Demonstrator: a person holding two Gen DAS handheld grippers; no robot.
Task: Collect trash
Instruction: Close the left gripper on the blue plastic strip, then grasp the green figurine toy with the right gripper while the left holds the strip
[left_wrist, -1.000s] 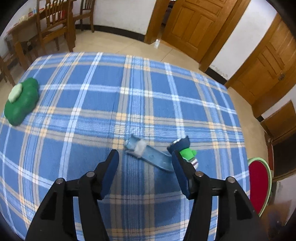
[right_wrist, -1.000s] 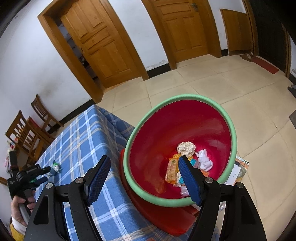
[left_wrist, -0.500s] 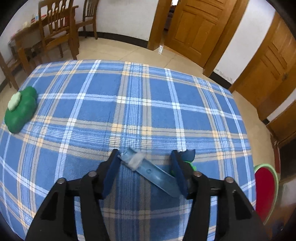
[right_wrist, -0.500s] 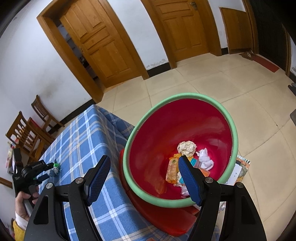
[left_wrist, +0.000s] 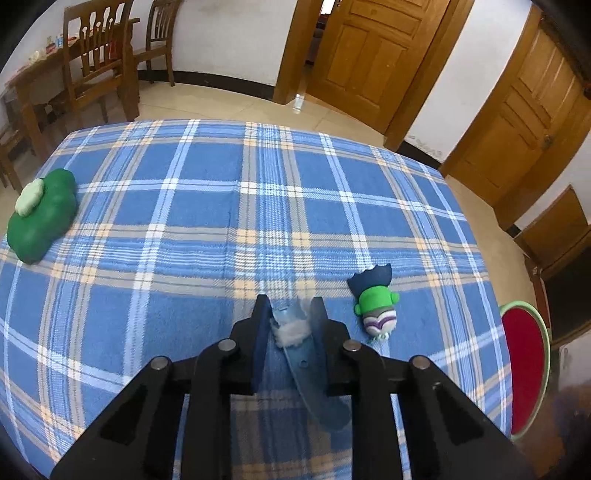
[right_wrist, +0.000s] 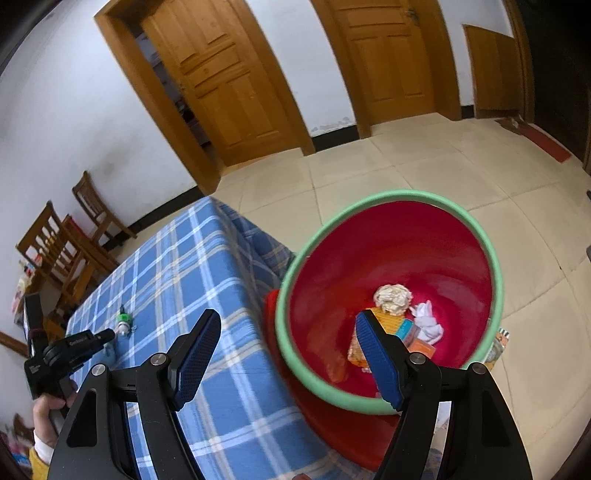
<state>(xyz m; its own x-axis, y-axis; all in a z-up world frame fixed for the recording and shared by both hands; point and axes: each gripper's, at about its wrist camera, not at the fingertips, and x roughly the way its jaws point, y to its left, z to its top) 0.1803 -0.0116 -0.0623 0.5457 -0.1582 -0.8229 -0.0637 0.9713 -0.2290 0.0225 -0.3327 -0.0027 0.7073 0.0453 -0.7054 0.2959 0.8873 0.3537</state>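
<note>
A blue plastic strip (left_wrist: 317, 391) with a white fluffy tuft (left_wrist: 291, 330) lies on the blue plaid tablecloth (left_wrist: 221, 206). My left gripper (left_wrist: 290, 314) has its jaws closing on it, and the pads press the tuft end from both sides. My right gripper (right_wrist: 288, 332) hangs open with nothing between its fingers, over the table's edge beside a red bin with a green rim (right_wrist: 406, 194). Crumpled paper and wrappers (right_wrist: 393, 299) lie in the bin's bottom. The right wrist view also shows the left gripper (right_wrist: 74, 347), held by a person's hand (right_wrist: 48, 406).
A small toy figure (left_wrist: 375, 304) with a green body lies just right of the left gripper. A green cloud-shaped object (left_wrist: 42, 218) sits at the table's left edge. The bin (left_wrist: 524, 369) stands past the right edge. Wooden chairs (left_wrist: 99, 74) and doors stand behind.
My left jaws have closed from wide apart onto the blue strip's tuft end, after moving left away from the toy. The right gripper drifted slightly, and the bin now sits further right in its view.
</note>
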